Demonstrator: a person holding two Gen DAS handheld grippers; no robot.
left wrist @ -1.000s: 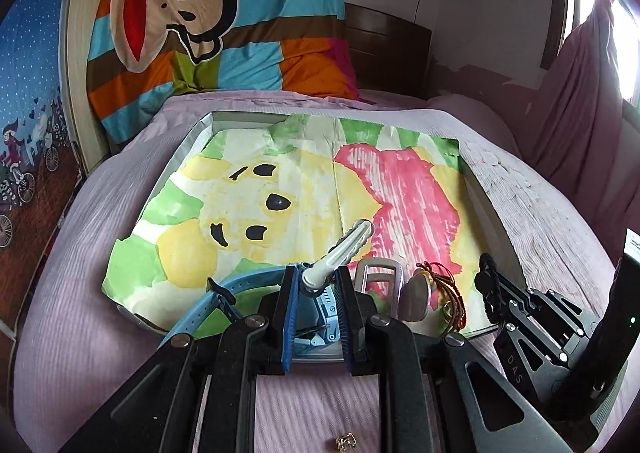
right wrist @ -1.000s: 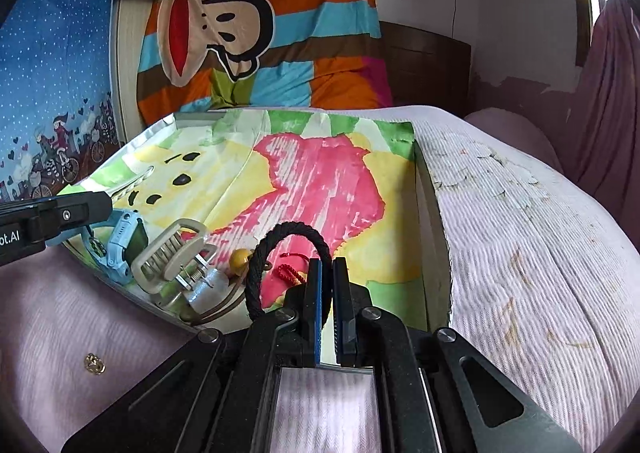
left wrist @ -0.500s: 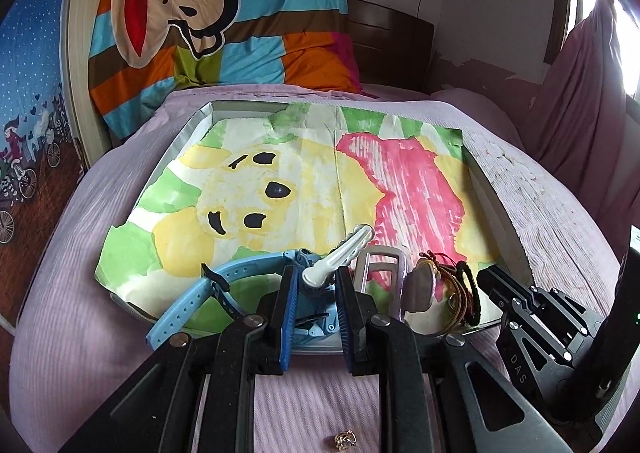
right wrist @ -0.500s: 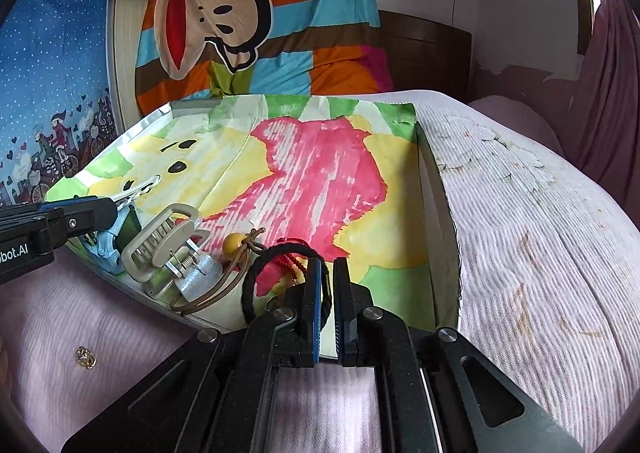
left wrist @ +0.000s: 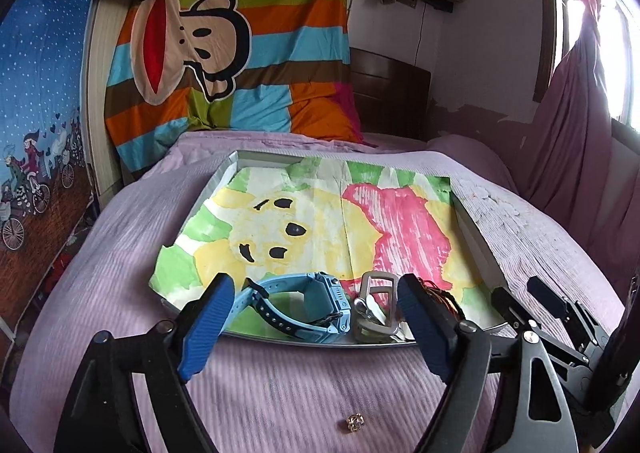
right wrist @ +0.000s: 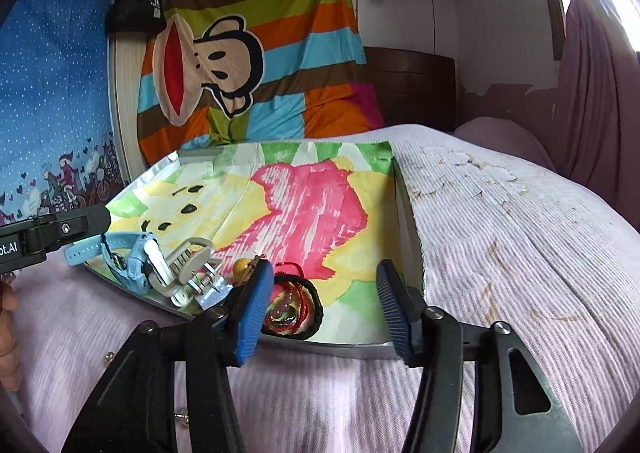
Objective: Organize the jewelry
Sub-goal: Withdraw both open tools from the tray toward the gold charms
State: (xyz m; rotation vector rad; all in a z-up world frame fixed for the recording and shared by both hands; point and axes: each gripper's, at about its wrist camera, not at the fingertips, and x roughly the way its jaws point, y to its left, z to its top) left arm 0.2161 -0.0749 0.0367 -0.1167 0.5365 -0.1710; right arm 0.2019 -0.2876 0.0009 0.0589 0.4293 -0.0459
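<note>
Two grippers, both with jaws now spread wide and holding nothing, where half a second ago each was clamped on an item. Left gripper: it gripped a white slide hair clip, and that hold has been let go; a white piece, probably that clip, now lies just ahead of its right finger, against the beige plastic claw hair clip inside the near edge of the shallow metal tray lined with a painted yellow-and-pink animal picture. Directly ahead between its fingers lies the light-blue plastic child's smartwatch with its strap, also in the tray. Below the gripper, on the lilac ribbed bedspread and outside the tray, sits one small gold-coloured ornament, untouched. Right gripper: it pinched a black braided cord bracelet, which now rests on the tray lining just inside its left finger, looped round red cord and a clear bead; an amber bead on brown cord lies just left of that finger. Judgement: two deposits complete, so the collection is gathered along the near tray edge; the loose gold piece on the bedspread looks like the next item for collection, probably by the left gripper.
</note>
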